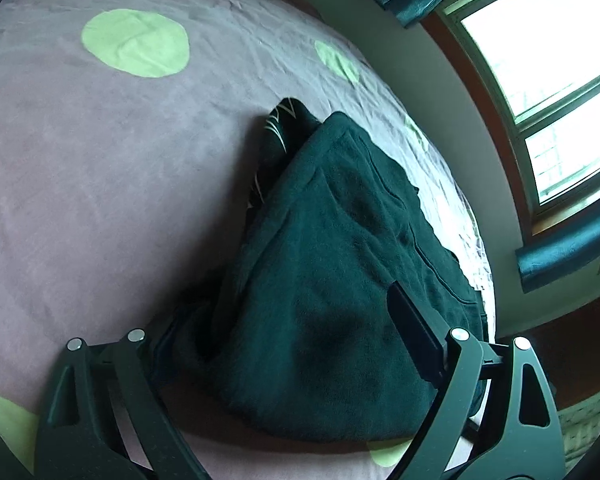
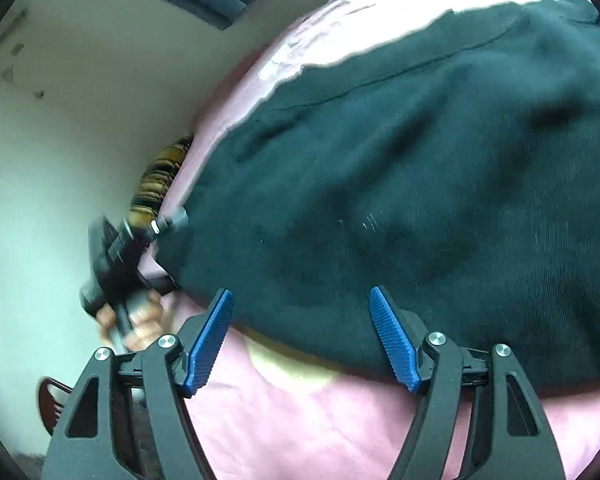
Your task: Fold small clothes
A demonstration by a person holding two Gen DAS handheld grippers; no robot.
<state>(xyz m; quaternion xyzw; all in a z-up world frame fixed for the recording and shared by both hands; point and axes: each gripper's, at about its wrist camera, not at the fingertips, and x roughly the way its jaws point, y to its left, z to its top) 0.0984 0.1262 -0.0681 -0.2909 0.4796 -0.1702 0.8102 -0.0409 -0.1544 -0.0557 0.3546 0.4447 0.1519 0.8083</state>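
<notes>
Dark green fleece, a small garment (image 1: 340,272), lies in a heap on the pinkish-mauve bedsheet (image 1: 100,160) with pale green dots, near the bed's edge on the window (image 1: 548,60) side. A patterned black piece (image 1: 284,120) pokes out from under its far end. The left gripper (image 1: 284,344) has its jaws spread wide on either side of the garment's near part; the cloth sits between them, and whether the pads press on it I cannot tell. The right gripper (image 2: 300,336) also stands with jaws apart, its blue ribbed pads (image 2: 392,340) at the garment's near hem, not pinching it. In the right wrist view a hand (image 2: 136,324) grips the other tool at the garment's left corner.
</notes>
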